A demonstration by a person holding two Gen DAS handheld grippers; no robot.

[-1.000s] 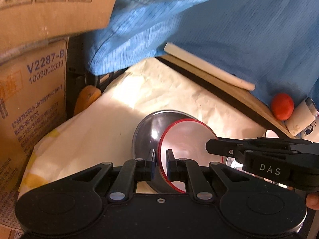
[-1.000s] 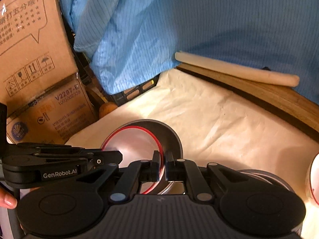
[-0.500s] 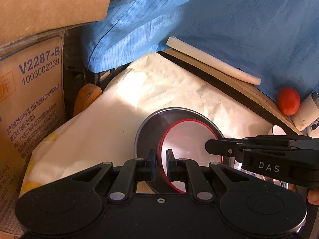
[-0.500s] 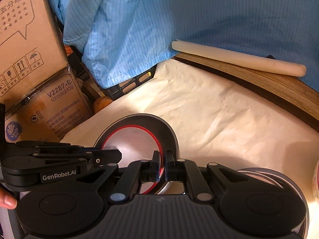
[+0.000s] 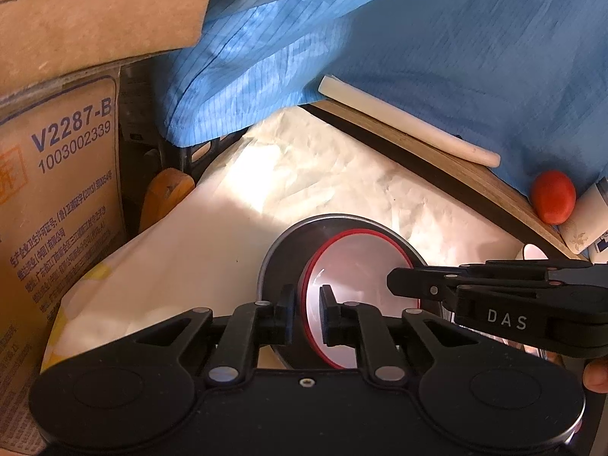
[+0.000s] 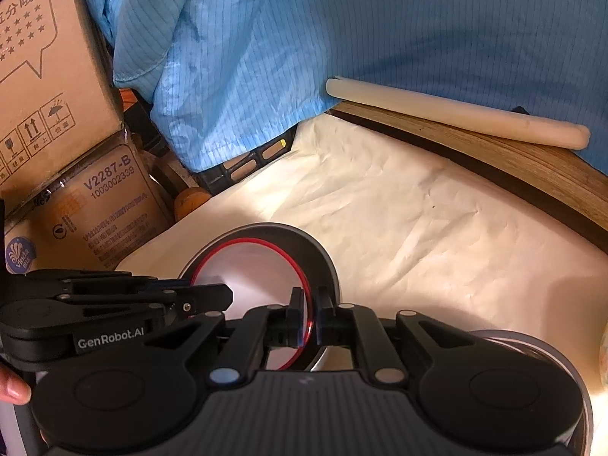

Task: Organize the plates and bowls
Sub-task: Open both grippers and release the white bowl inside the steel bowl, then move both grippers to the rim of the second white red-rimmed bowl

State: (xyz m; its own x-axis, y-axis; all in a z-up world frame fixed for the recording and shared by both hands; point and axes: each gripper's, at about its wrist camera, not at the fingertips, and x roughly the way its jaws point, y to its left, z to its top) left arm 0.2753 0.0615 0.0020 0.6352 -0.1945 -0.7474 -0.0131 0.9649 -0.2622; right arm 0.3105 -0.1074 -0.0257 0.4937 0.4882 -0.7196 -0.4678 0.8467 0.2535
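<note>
A white bowl with a red rim (image 5: 361, 266) (image 6: 254, 269) sits inside a grey metal bowl (image 5: 285, 250) (image 6: 323, 254) on the cream paper. My left gripper (image 5: 307, 306) is shut on the red-rimmed bowl's near left rim. My right gripper (image 6: 311, 313) is shut on its right rim. Each gripper shows from the side in the other's view. Another grey metal dish (image 6: 532, 342) lies at the lower right of the right wrist view, mostly hidden by the gripper body.
Cardboard boxes (image 5: 57, 190) (image 6: 95, 205) stand at the left. A blue garment (image 5: 418, 57) (image 6: 342, 38) hangs behind. A wooden board edge (image 5: 437, 155) (image 6: 494, 144) carries a cream rod (image 5: 402, 121) (image 6: 456, 114). A red tomato (image 5: 553, 197) and a white bottle (image 5: 589, 209) sit at the right.
Both grippers and the red-rimmed bowl have lowered toward the table; the bowl now sits deeper in the grey metal bowl. Both grips are unchanged.
</note>
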